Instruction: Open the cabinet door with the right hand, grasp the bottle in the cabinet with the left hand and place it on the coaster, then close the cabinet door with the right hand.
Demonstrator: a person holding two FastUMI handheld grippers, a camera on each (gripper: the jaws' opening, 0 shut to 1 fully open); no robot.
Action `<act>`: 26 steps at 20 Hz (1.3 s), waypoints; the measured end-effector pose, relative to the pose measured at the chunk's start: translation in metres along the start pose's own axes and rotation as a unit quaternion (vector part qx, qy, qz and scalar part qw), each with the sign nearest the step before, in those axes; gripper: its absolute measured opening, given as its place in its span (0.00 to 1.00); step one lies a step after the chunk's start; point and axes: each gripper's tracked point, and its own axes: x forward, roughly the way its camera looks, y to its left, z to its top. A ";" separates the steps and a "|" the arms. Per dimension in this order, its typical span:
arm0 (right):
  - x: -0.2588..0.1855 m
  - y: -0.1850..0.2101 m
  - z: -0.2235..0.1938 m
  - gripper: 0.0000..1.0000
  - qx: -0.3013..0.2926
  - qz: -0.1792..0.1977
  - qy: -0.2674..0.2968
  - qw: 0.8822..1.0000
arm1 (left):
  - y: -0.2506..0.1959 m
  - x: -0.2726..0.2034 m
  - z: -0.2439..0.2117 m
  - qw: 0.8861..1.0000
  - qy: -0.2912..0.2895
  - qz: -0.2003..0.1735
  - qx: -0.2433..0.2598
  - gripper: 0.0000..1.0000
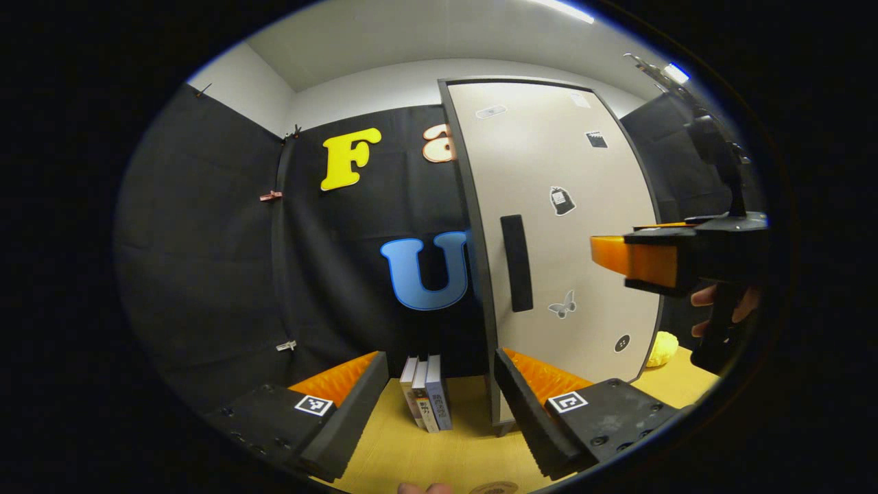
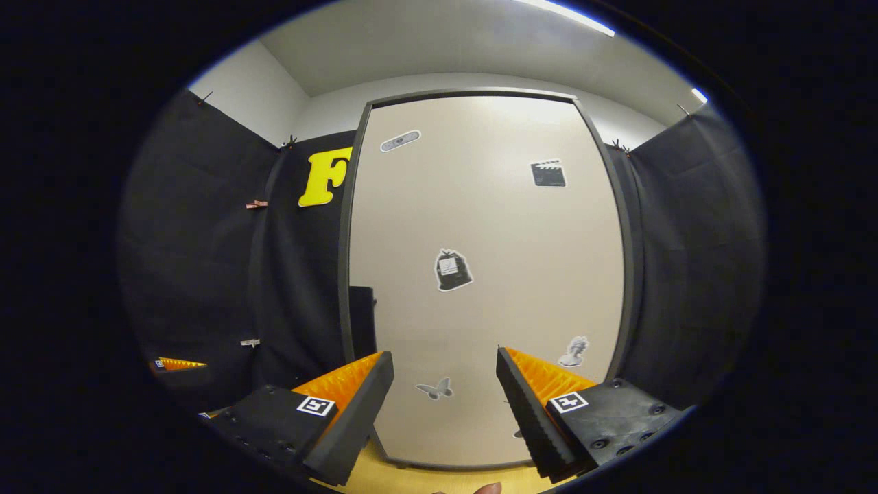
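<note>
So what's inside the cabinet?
Can't see inside: the cabinet door is shut and covers everything. Only stickers on its front and a dark handle show.

Black cloth (image 1: 206, 261) is hanging across the booth's back and side walls, held by small clips (image 1: 270, 196) along a seam. Above it, a white wall (image 2: 439, 86) is rising to a pale ceiling (image 1: 411, 34), where a strip light (image 2: 573, 18) is glowing. A light wooden tabletop (image 1: 439, 453) is stretching across the bottom of the left gripper view, and three books (image 1: 426, 392) are standing upright on it against the cloth.
</note>
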 end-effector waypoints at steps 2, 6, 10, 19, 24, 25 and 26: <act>0.018 0.016 -0.004 0.97 0.003 0.010 0.001 1.000 | 0.008 0.003 -0.005 1.000 0.003 0.007 -0.005 0.98; 0.050 0.040 -0.017 0.98 0.009 0.021 0.012 1.000 | 0.025 0.005 -0.013 1.000 0.009 0.027 -0.001 0.98; 0.069 0.062 -0.020 0.98 0.009 0.031 0.013 0.999 | 0.036 0.005 -0.024 0.999 0.017 0.044 -0.018 0.98; 0.096 0.074 -0.039 0.47 0.018 -0.014 0.032 0.999 | 0.037 0.005 -0.036 0.998 0.031 0.045 -0.023 0.98; 0.092 0.077 -0.037 0.22 0.025 0.028 0.033 0.999 | 0.029 0.002 -0.029 0.999 0.032 0.040 -0.010 0.98; 0.090 0.077 -0.039 0.22 0.036 0.039 0.044 0.998 | 0.028 0.002 -0.026 0.999 0.031 0.038 -0.009 0.98; 0.088 0.079 -0.037 0.15 0.043 0.048 0.050 0.997 | 0.027 0.002 -0.025 0.999 0.031 0.039 -0.007 0.98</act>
